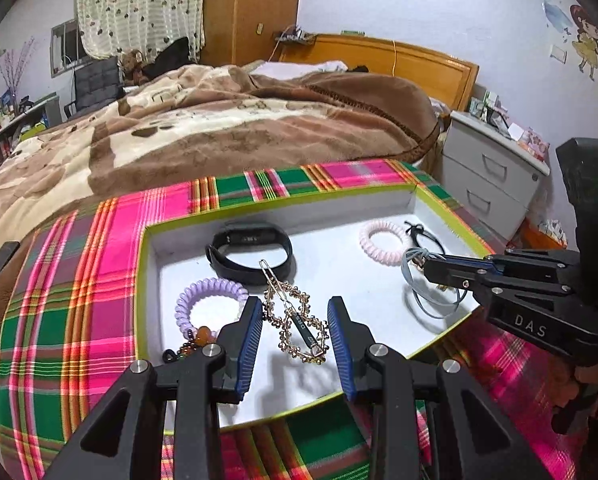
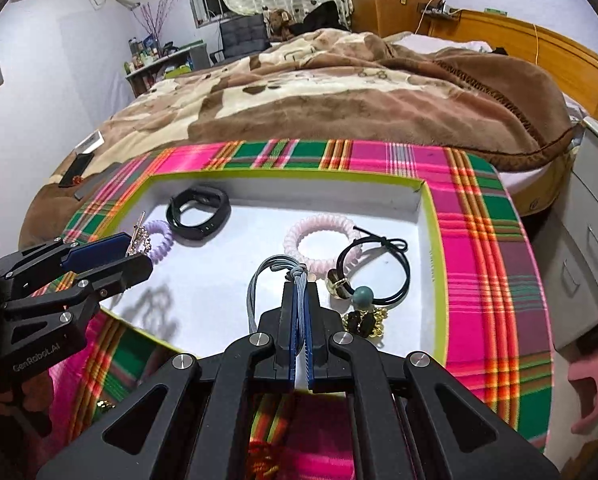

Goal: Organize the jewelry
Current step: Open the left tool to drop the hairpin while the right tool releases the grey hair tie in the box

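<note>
My right tongs (image 2: 299, 300) pinch the grey cord loop (image 2: 259, 280) over the white tray (image 1: 339, 264); my left tongs (image 1: 295, 320) gape wide around the gold bracelet (image 1: 295, 320).

Tray (image 1: 439, 346): we see it lying on the cloth (image 1: 79, 320), lower centre of frame.
Wristband (image 1: 249, 254): in the tray, upper left.
Coil ties (image 1: 209, 304) (image 1: 383, 236): one below the wristband, one upper right.
Bed (image 1: 239, 120): behind the tray.
Drawers (image 1: 487, 176): right of the bed.
</note>
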The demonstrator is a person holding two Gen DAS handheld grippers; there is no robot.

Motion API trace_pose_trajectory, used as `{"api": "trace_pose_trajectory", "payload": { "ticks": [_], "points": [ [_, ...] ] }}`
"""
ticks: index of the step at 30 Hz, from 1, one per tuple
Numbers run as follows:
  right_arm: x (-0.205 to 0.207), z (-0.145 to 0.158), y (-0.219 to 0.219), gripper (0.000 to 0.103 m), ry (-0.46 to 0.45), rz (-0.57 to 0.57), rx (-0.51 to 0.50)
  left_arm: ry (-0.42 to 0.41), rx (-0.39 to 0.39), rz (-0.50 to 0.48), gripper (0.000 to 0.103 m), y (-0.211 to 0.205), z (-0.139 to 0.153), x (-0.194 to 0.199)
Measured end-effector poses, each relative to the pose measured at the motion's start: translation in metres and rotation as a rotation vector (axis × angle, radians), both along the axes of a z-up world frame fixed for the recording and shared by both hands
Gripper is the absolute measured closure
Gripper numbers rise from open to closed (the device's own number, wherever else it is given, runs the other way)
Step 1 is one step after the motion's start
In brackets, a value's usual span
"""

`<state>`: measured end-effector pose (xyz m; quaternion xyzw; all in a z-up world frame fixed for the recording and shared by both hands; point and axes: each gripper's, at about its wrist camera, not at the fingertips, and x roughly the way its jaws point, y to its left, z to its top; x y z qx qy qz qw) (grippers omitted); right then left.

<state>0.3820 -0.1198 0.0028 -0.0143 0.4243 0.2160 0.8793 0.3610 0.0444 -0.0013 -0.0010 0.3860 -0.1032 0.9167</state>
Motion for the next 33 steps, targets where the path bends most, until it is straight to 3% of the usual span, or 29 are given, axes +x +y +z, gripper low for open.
{"api": "trace_pose_trajectory", "payload": {
  "ticks": [12, 16, 18, 33],
  "points": [
    [0.011, -0.012, 0.003, 0.100, 0.039, -0.023, -0.030, 0.077, 0.022, -0.003, 0.069, -0.003, -0.017, 0.013],
    [0.011, -0.012, 0.001, 0.087, 0.042, -0.027, -0.024, 0.083, 0.023, 0.003, 0.069, -0.001, -0.018, 0.014],
    [0.010, -0.011, 0.001, 0.085, 0.040, -0.030, -0.025, 0.085, 0.027, 0.003, 0.069, -0.001, -0.018, 0.014],
    [-0.026, 0.020, -0.006, 0.085, -0.041, -0.008, 0.004, -0.006, 0.014, -0.006, 0.069, -0.003, 0.015, -0.024]
  ]
}}
